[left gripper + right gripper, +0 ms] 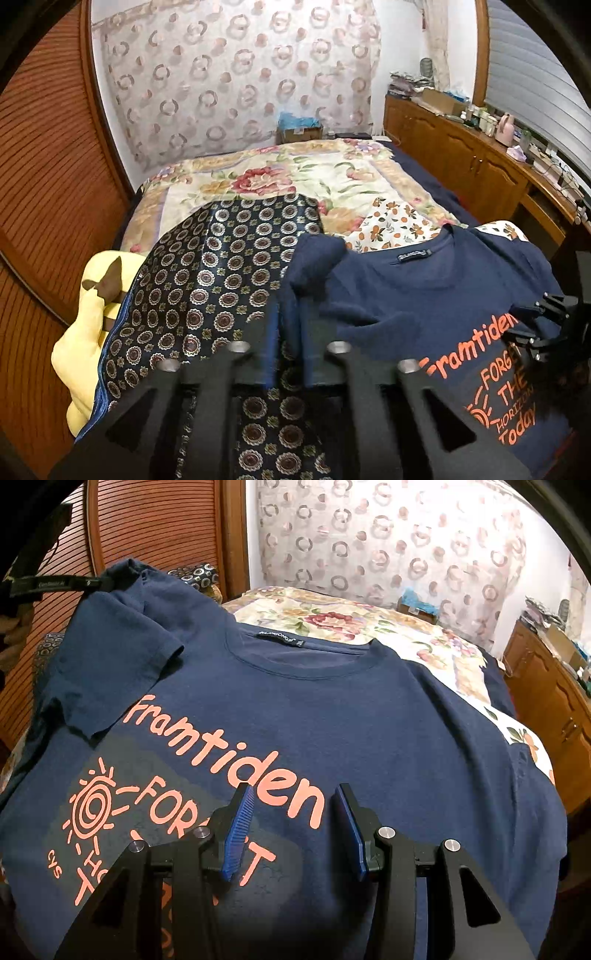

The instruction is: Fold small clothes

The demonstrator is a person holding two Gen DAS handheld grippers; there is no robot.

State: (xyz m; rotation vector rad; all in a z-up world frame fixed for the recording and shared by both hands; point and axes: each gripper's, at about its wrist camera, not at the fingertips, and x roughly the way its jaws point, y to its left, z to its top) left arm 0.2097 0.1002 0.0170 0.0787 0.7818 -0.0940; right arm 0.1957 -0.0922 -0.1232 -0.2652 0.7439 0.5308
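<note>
Navy T-shirt point(369, 716) bears an orange print: "Framtiden", beneath it "FORGET", "THE HORIZON", "Today", beside a sun drawing. Black neck label point(280, 638) carries white lettering too small to read reliably.

T-shirt: a navy T-shirt point(369, 709) is lying front up on the bed point(332, 616), orange lettering facing the camera.
Sleeve: its left-hand sleeve point(122, 664) is lying folded in over the chest.
Right gripper: the right gripper point(295, 830) is hovering over the print, blue pads apart, nothing between them.
Background: a patterned curtain point(388, 535) is hanging behind the bed.
</note>
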